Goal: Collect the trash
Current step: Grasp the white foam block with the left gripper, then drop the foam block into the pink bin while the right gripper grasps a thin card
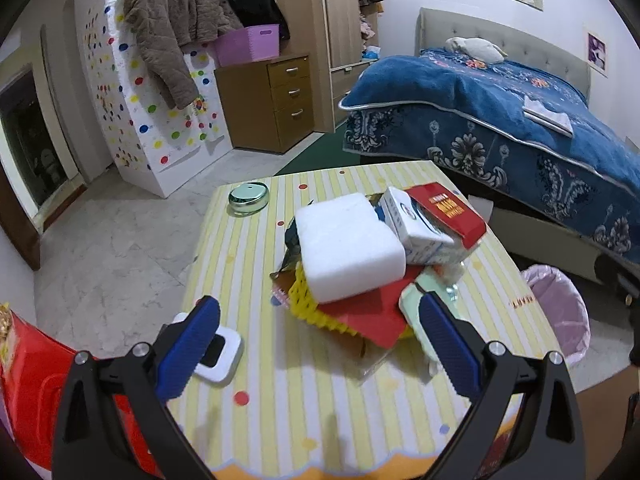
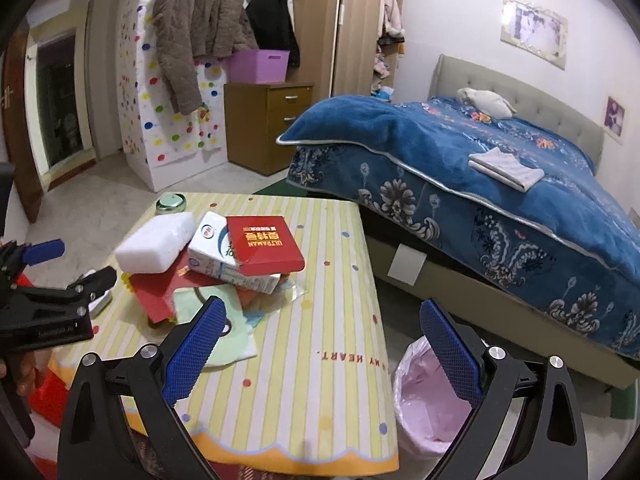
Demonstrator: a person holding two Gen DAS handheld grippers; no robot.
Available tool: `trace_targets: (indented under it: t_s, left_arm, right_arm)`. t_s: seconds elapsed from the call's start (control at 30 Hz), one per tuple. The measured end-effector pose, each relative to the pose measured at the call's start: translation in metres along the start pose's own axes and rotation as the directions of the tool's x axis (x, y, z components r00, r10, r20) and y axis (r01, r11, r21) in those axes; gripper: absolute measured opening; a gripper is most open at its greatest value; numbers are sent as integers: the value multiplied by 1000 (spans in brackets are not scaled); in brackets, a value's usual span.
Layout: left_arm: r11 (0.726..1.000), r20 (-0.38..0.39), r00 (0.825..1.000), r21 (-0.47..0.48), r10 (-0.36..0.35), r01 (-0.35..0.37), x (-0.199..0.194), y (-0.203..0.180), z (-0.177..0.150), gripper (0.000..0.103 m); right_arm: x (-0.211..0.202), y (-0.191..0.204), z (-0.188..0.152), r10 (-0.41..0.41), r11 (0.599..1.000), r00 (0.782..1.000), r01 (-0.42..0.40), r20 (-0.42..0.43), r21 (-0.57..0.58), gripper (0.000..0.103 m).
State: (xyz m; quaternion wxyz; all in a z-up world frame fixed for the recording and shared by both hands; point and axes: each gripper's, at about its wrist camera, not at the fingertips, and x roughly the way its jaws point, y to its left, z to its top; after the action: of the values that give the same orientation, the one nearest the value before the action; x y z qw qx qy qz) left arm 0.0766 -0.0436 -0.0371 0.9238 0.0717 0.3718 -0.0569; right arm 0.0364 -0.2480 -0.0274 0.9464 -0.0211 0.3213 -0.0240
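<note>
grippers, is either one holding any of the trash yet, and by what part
Nothing is held. The left gripper and right gripper both stand open, short of the trash pile.

pale marble floor, blue-blanketed bed against white wall, brown drawer cabinet, tall wooden wardrobe

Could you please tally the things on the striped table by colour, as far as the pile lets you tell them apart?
White: 3, the foam block, the carton, the small device
Red: 2, the box, the sheet
Yellow: 1, the mesh piece
Green: 2, the round tin, the pale sheet
Total: 8; more may lie hidden underneath.
</note>
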Motion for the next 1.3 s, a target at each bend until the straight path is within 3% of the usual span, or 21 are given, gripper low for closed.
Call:
trace_targets:
  t_s: [0.13, 0.17, 0.2, 0.4, 0.57, 0.73, 0.9, 1.13, 1.3]
  left_arm:
    - [999, -3, 999, -10, -40, 40, 8, -6, 9, 96]
    - [999, -5, 999, -11, -41, 41, 10, -8, 11, 96]
    - [999, -9, 999, -16, -44, 44, 13, -9, 14, 94]
    - [999, -49, 998, -29, -47, 46, 39, -16, 25, 89]
    - [997, -88, 994, -58, -62, 57, 58, -11, 23, 76]
    - [997, -77, 995, -47, -57, 53, 60, -7, 21, 63]
    - [999, -11, 999, -8, -35, 35, 36, 3, 17, 61]
    - [998, 21, 999, -53, -30, 31, 14, 35, 14, 61]
    - [998, 26, 1000, -62, -2, 3, 13, 48, 13, 61]
  right_arm:
    - [14, -10, 0, 17, 999, 1000, -17, -9, 43, 86]
    - [19, -13, 0, 20, 998, 1000, -19, -20, 57, 64]
    - [22, -14, -1, 16, 998, 999, -14, -33, 65, 60]
    - [34, -19, -2, 22, 998, 999, -19, -44, 67, 61]
    - [40, -19, 0, 64, 997, 996, -61, -60, 52, 62]
    - [41, -9, 1, 104, 994, 993, -103, -63, 21, 62]
    - [38, 1, 2, 148, 989, 988, -148, -50, 1, 65]
    - [55, 16, 8, 197, 979, 978, -200, -73, -27, 64]
    - [70, 21, 12, 232, 972, 967, -234, -101, -12, 75]
